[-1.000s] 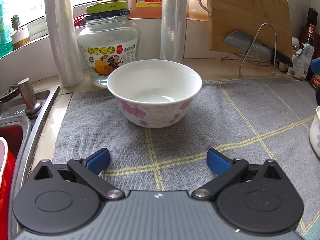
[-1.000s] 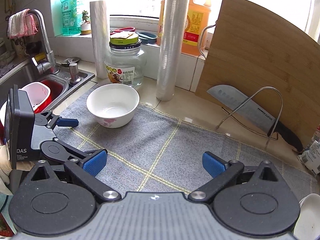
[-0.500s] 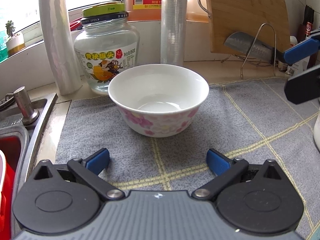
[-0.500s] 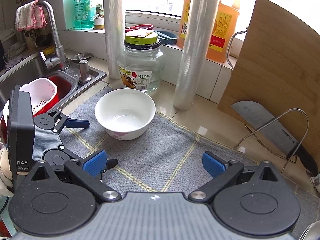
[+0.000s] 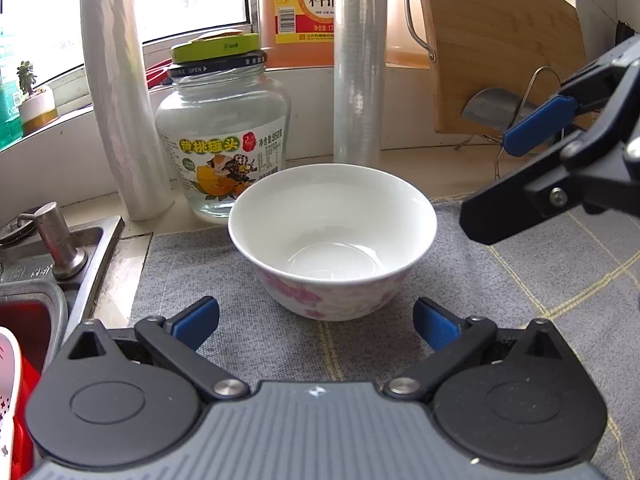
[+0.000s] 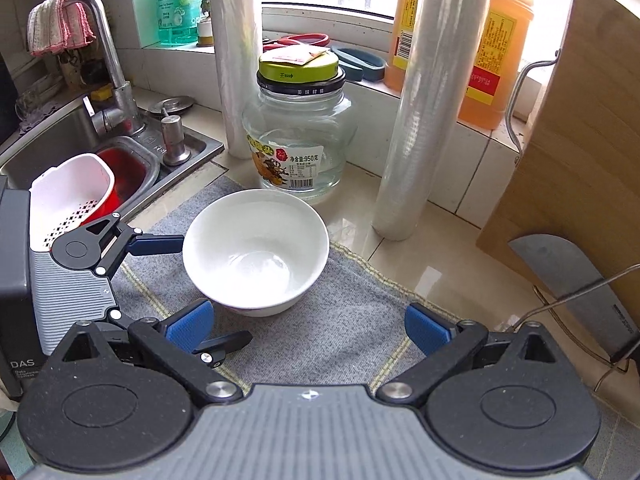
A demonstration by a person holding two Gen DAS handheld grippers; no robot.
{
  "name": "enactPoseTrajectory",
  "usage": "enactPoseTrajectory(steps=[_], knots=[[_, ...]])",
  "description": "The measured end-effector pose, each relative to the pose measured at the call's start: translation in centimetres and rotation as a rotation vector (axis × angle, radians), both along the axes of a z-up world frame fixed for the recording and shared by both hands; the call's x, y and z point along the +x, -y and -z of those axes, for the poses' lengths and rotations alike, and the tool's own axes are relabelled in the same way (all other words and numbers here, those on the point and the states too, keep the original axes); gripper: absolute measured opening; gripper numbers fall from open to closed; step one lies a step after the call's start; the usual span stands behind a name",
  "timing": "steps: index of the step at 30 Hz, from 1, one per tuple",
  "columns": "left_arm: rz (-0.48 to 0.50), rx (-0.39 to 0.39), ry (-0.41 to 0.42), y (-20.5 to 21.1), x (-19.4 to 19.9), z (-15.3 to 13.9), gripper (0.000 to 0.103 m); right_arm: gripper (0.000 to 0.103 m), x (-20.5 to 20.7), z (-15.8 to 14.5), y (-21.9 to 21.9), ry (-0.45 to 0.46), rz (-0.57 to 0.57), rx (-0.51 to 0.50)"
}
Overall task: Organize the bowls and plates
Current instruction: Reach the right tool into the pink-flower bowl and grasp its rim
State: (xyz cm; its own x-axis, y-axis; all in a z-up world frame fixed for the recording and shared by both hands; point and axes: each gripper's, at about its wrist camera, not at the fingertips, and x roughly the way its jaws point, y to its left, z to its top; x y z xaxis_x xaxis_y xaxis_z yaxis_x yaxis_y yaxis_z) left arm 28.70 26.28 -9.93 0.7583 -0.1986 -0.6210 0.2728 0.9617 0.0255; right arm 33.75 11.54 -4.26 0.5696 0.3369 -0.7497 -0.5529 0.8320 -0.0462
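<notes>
- We see the white bowl (image 5: 332,236) with pink flowers at the centre of the left wrist frame, upright on the grey mat (image 5: 540,280) on the counter (image 6: 400,248).
- Our left gripper (image 5: 316,320) has its jaws spread wide — the bowl just ahead, seemingly untouched.
- Our right gripper (image 6: 308,326), jaws wide, hovers near the bowl.
- A glass jar (image 5: 224,152) stands just behind the bowl.

Both tongs (image 5: 316,320) (image 6: 308,326) agape, empty.
</notes>
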Motion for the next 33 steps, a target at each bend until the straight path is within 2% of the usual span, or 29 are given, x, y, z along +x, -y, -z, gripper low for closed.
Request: enactPoseTrajectory(steps=[5, 12, 17, 23, 27, 33], knots=[[0.042, -0.02, 0.003, -0.1, 0.0, 0.0, 0.102, 0.103, 1.2, 0.1, -0.8, 0.001, -0.025, 0.001], [0.036, -0.025, 0.058, -0.2, 0.0, -0.8, 0.102, 0.103, 3.2, 0.3, -1.6, -0.017, -0.069, 0.037], [0.05, -0.042, 0.066, -0.3, 0.3, -1.0, 0.097, 0.102, 4.4, 0.8, -2.4, -0.032, -0.097, 0.048], [0.067, -0.056, 0.072, -0.2, 0.3, -1.1, 0.09, 0.09, 5.8, 1.5, -3.2, -0.065, -0.118, 0.062], [0.069, -0.058, 0.072, -0.2, 0.3, -1.1, 0.09, 0.082, 6.5, 1.9, -3.7, -0.073, -0.133, 0.056], [0.071, -0.056, 0.073, -0.2, 0.2, -1.1, 0.09, 0.077, 7.5, 2.4, -3.9, -0.089, -0.136, 0.064]])
